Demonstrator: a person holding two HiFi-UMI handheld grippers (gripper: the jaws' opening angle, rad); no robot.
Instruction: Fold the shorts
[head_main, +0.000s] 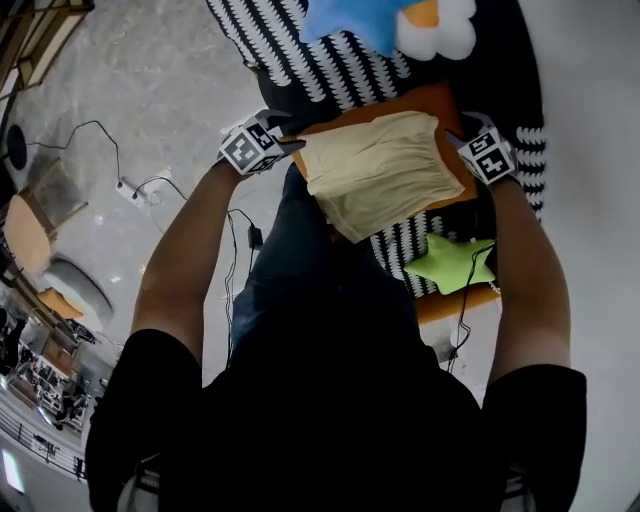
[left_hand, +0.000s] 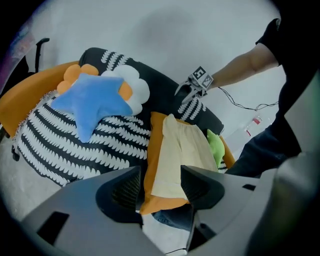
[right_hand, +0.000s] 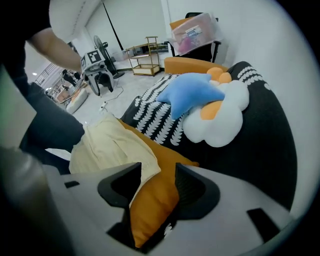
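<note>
You had the cream shorts (head_main: 380, 170) lying flat on the orange cushion (head_main: 432, 98), on the seat with the black-and-white cover (head_main: 330, 72). The shorts looked roughly rectangular, with orange showing past the far edge and at both sides.

Your left gripper (head_main: 292, 143) sat at the shorts' left corner. In the left gripper view its jaws stood apart, with the near edge of the shorts and the cushion rim in the gap between them. The pads weren't squeezing the cloth, so it was released.

Your right gripper (head_main: 460, 140) sat at the opposite side of the shorts, pointing steeply down. In the right gripper view its jaws were also spread, with a corner of the shorts against the left jaw and bare orange cushion filling the rest of the gap. It had no clamp on the cloth either, so it was released too.

Each gripper's marker cube faced up toward the head camera.

Behind the cushion, a blue star pillow (right_hand: 192, 92) leaned on a white cloud pillow (right_hand: 220, 122) with orange patches. A green soft thing (head_main: 450, 262) lay just beside the cushion's near edge on your right. A cable (head_main: 110, 150) ran across the grey floor (head_main: 150, 90) to your left.
</note>
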